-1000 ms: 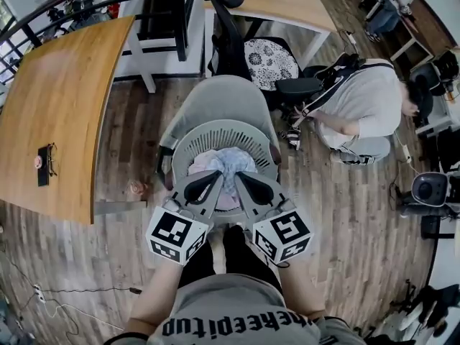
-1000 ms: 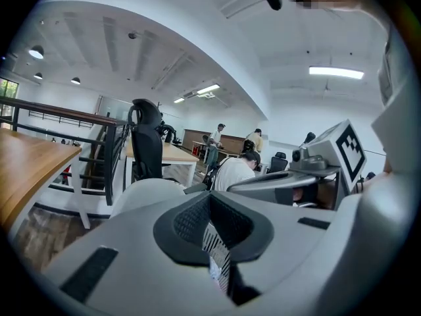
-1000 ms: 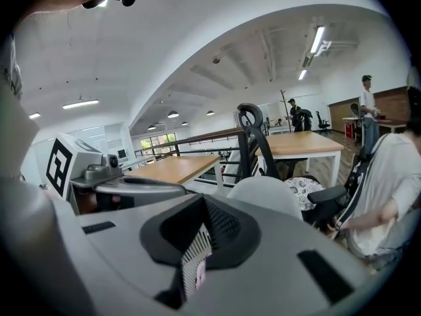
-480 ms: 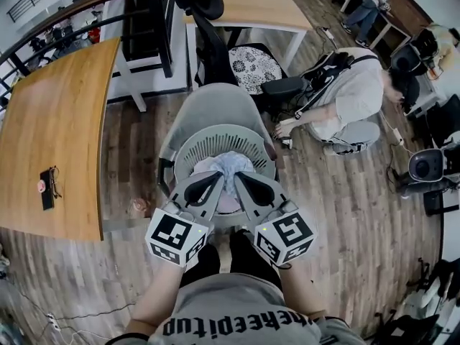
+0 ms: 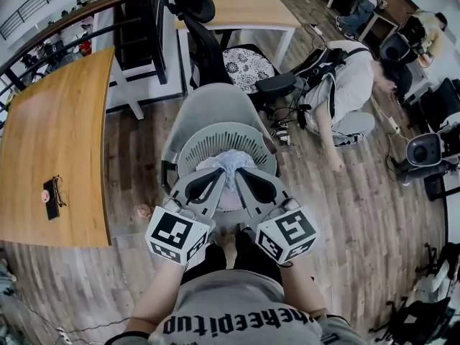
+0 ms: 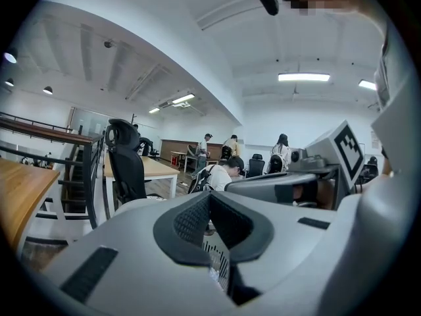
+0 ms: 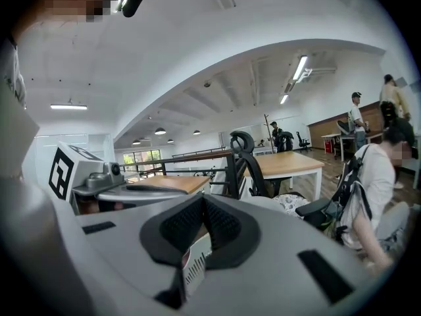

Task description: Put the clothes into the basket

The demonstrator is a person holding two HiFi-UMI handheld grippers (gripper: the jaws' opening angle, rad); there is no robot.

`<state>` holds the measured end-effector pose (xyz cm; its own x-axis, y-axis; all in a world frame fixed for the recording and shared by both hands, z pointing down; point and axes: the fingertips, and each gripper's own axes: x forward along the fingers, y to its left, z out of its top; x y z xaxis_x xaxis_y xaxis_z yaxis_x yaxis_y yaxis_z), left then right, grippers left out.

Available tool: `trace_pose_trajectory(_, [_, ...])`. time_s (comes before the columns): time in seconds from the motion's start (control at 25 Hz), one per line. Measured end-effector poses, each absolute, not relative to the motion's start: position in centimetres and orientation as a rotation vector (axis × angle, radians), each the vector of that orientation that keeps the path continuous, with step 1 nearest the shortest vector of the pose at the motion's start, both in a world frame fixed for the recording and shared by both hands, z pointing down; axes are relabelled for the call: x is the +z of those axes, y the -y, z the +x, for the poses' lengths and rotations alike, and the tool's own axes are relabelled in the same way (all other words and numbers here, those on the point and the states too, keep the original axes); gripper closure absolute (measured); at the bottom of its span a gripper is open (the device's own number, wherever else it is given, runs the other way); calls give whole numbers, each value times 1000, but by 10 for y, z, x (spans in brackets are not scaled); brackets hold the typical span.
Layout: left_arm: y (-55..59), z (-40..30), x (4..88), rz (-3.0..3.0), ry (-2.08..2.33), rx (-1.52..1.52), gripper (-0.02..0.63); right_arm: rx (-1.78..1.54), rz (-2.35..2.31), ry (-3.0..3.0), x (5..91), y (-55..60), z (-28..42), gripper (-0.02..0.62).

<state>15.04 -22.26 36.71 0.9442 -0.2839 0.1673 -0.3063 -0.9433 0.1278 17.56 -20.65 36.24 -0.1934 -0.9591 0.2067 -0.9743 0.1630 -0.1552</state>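
Note:
A round grey slatted basket point(image 5: 215, 131) stands on a grey chair point(image 5: 212, 103) just in front of me. Pale pink and light blue clothes point(image 5: 228, 162) lie heaped inside it. My left gripper point(image 5: 220, 174) and right gripper point(image 5: 240, 174) are side by side, tips over the basket's near rim, both shut. In the left gripper view the jaws point(image 6: 209, 199) are closed, with the basket's slats point(image 6: 217, 259) showing below them. The right gripper view shows the same: closed jaws point(image 7: 202, 203) above the slatted wall point(image 7: 194, 265). Whether either gripper pinches the rim is hidden.
A long wooden table point(image 5: 50, 142) with a small dark object point(image 5: 50, 191) runs along the left. Behind the basket stand a black office chair point(image 5: 198, 20) and a white-legged table point(image 5: 230, 2). A person point(image 5: 345, 77) crouches on the floor at right among bags and gear.
Both grippers have lifted a little, staying together over the basket's near rim. The head view has tilted, so the room has slid. The crouching person at right has turned and leaned over.

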Motion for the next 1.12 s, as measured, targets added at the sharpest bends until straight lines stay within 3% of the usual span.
trace_pose_trajectory(1.12, [226,132,354,2979,440,164,592,330,1964,2339,351,205,155,584])
